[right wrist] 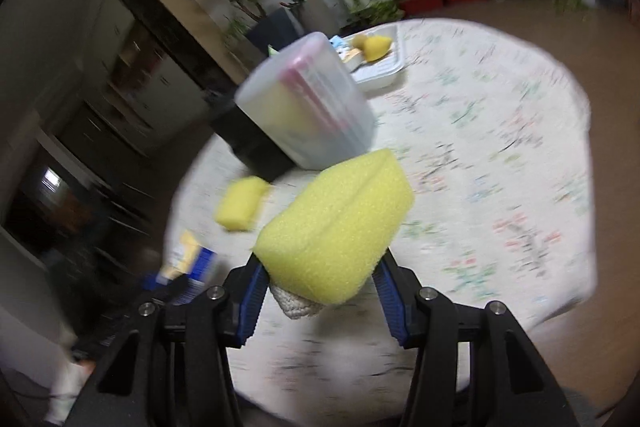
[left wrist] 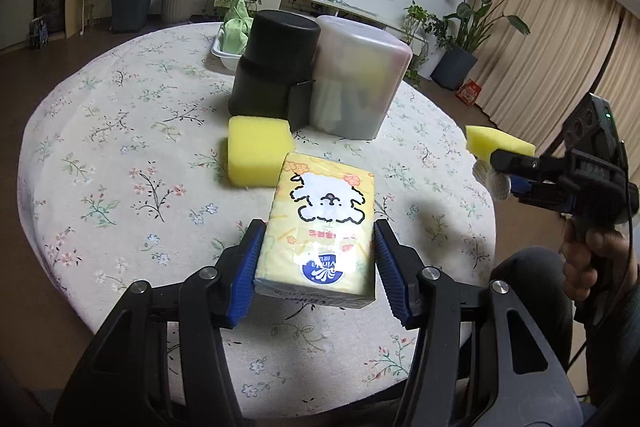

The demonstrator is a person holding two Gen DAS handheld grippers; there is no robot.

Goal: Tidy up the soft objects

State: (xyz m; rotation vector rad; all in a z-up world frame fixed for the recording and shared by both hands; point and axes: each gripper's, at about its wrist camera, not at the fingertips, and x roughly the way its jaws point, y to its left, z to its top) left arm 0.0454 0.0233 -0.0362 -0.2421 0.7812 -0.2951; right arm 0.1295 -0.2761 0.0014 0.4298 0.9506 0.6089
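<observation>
Round desk (left wrist: 100,131) under floral cloth carries everything. Black canister (left wrist: 272,67) and frosted translucent container (left wrist: 360,75) stand touching at its middle; white tray (left wrist: 224,53) with green cloth behind them. Your left hand-held gripper (left wrist: 318,259) pinches yellow tissue pack (left wrist: 320,223), lifted above cloth (cartoon dog print, red characters too small to read, blue logo seems "Vinda", seen upside down). Loose sponge (left wrist: 258,151) lies on desk beside black canister. Your right hand-held gripper (right wrist: 320,287) clamps yellow sponge (right wrist: 336,227) plus small white knitted piece (right wrist: 296,303), in air over desk.
</observation>
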